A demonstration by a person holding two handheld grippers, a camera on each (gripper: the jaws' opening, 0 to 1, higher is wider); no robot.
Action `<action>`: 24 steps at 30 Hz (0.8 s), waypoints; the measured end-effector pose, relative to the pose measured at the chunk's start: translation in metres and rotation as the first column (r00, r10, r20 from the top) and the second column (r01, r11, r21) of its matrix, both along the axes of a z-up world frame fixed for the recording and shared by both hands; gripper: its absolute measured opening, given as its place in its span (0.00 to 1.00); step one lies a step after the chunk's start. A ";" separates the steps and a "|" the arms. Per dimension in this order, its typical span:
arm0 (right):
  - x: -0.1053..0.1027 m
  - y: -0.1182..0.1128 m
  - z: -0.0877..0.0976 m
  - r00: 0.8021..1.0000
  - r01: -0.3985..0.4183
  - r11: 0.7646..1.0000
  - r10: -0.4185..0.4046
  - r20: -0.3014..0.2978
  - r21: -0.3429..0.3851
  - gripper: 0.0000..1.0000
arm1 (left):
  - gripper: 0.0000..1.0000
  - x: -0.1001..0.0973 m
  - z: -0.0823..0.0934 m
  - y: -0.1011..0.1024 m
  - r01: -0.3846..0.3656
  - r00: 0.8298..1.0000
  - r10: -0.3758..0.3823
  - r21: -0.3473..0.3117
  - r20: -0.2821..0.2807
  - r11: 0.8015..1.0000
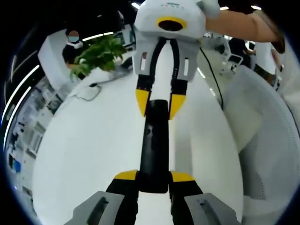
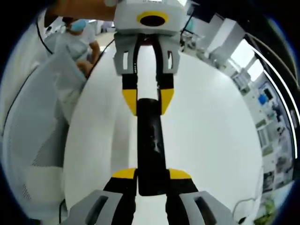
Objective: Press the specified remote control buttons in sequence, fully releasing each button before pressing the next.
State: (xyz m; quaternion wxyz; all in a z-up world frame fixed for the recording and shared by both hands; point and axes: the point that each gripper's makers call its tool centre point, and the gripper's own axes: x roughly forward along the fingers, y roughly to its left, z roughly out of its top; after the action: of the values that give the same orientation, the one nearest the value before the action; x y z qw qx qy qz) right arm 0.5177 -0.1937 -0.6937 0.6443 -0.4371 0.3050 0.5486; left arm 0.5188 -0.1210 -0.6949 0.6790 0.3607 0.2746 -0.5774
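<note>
A long black remote control (image 1: 154, 145) is held lengthwise above the white table (image 1: 93, 150). My left gripper (image 1: 153, 177) rises from the bottom of the left gripper view, shut on the remote's near end. The right gripper (image 1: 159, 104) reaches in from the top and clamps the far end between its yellow tips. In the right gripper view the same remote (image 2: 151, 140) runs up the middle. There my right gripper (image 2: 152, 174) is shut on its near end and the left gripper (image 2: 148, 102) grips the far end. The buttons are too dark to make out.
A green plant (image 1: 101, 54) and a loose cable (image 1: 89, 91) sit at the table's far edge. A white mesh chair (image 1: 272, 154) stands beside the table, the same chair (image 2: 37, 126) showing in the right gripper view. A person (image 2: 77, 33) sits behind it.
</note>
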 end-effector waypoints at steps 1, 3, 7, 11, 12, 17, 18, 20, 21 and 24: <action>0.003 0.000 0.001 1.000 0.000 1.000 0.000 0.003 0.002 0.20 | 0.23 0.003 0.000 0.000 0.001 1.000 -0.001 0.002 0.005 1.000; 0.009 0.001 0.001 1.000 0.002 1.000 -0.002 0.007 0.005 0.20 | 0.23 0.008 0.000 0.001 -0.002 1.000 0.002 0.002 0.006 1.000; 0.019 0.003 0.000 1.000 0.006 1.000 -0.006 0.011 0.016 0.20 | 0.23 0.019 -0.001 0.003 -0.002 1.000 0.002 0.009 0.012 1.000; 0.029 0.005 -0.002 1.000 0.008 1.000 -0.008 0.014 0.014 0.20 | 0.23 0.031 -0.003 0.005 -0.005 1.000 0.004 0.014 0.014 1.000; 0.032 0.005 -0.003 1.000 0.008 1.000 -0.009 0.013 0.014 0.20 | 0.23 0.034 -0.003 0.005 -0.005 1.000 0.004 0.015 0.014 1.000; 0.044 0.004 -0.008 1.000 0.016 1.000 -0.017 0.011 0.021 0.20 | 0.23 0.045 -0.006 0.004 -0.001 1.000 0.000 0.019 0.017 1.000; 0.046 0.004 -0.009 1.000 0.017 1.000 -0.017 0.011 0.021 0.20 | 0.23 0.047 -0.006 0.004 0.000 1.000 0.000 0.020 0.017 1.000; 0.051 0.003 -0.010 1.000 0.021 1.000 -0.021 0.011 0.022 0.20 | 0.23 0.052 -0.008 0.003 0.001 1.000 -0.002 0.021 0.017 1.000; 0.053 0.003 -0.011 1.000 0.023 0.999 -0.024 0.010 0.022 0.20 | 0.23 0.055 -0.009 0.003 0.003 1.000 -0.003 0.022 0.018 1.000; 0.060 0.002 -0.013 1.000 0.027 0.999 -0.027 0.010 0.022 0.20 | 0.23 0.063 -0.011 0.002 0.003 1.000 -0.004 0.020 0.016 1.000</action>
State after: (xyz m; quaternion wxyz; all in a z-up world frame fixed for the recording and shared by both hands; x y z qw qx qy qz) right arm 0.5776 -0.1918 -0.7066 0.6579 -0.4287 0.3016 0.5407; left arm 0.5816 -0.1190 -0.7063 0.6765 0.3727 0.2744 -0.5728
